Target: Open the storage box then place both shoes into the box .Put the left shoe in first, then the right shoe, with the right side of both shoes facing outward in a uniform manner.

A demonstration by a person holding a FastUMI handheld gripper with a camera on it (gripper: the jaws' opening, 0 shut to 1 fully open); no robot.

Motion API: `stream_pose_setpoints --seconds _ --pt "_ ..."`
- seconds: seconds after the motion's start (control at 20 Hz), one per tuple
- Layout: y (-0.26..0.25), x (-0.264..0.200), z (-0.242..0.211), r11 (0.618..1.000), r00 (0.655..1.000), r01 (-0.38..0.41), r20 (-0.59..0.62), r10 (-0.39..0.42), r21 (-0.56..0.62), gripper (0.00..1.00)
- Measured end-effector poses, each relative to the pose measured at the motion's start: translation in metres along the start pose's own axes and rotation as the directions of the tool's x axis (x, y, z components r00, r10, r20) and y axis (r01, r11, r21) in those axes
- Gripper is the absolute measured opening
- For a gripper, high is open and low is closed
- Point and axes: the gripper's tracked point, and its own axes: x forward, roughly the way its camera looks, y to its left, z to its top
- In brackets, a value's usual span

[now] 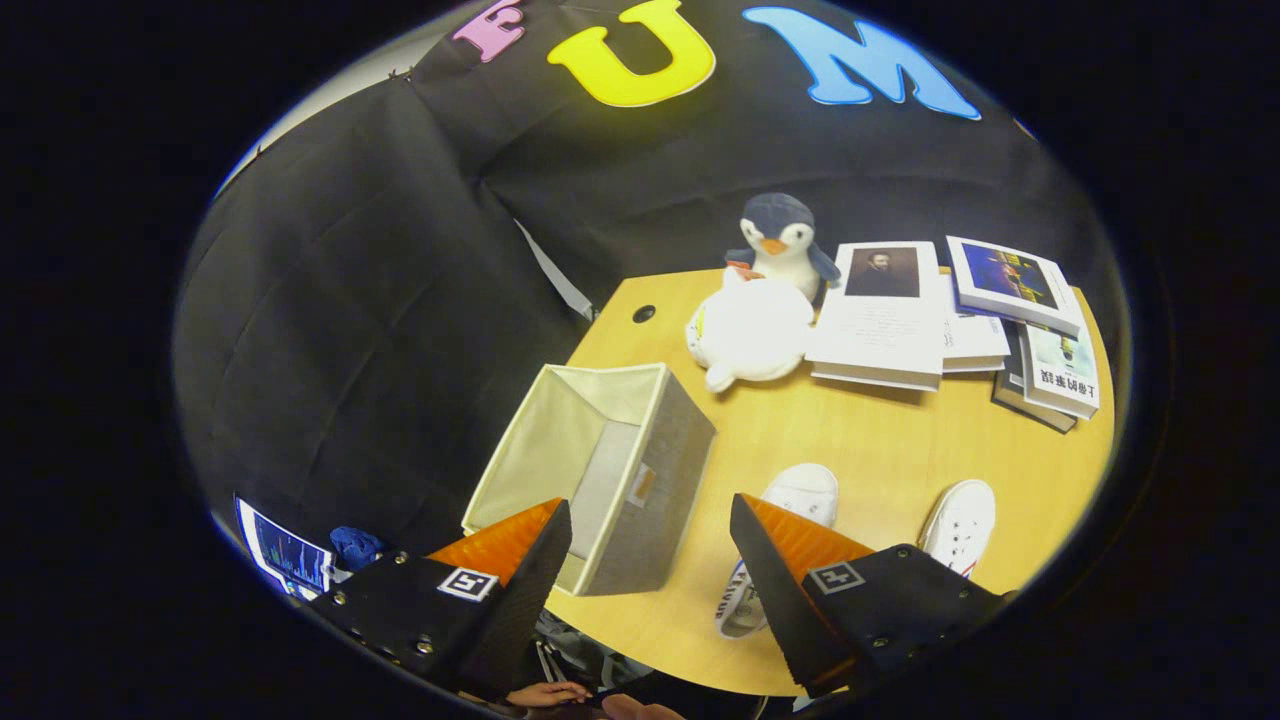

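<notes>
A grey fabric storage box (610,470) stands on the wooden table (860,430) with its top open and a pale bare lining inside. Two white shoes lie to its right: one shoe (790,520) is partly hidden behind my right finger, the other shoe (960,525) lies further right near the table edge. My gripper (650,550) hovers above the table, open, with nothing between its fingers. The left finger (510,560) overlaps the box's near corner in view; the gap between the fingers frames the box's right wall.
A white plush toy (750,335) and a penguin plush (780,245) sit beyond the box. Several books (940,315) lie stacked at the far right. A cable hole (644,313) marks the table's far left. A person's hand (550,692) shows below the table edge.
</notes>
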Motion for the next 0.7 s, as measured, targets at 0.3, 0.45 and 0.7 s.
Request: stream_pose_setpoints --seconds 0.3,0.45,0.7 --pt "-0.043 0.012 -0.059 0.996 0.991 0.078 -0.116 -0.073 0.036 0.97" --pt "-0.064 0.02 -0.08 0.993 0.981 0.112 -0.165 -0.104 0.041 0.97" --pt "-0.096 0.036 -0.122 0.977 0.949 0.183 -0.279 -0.148 0.105 0.97"
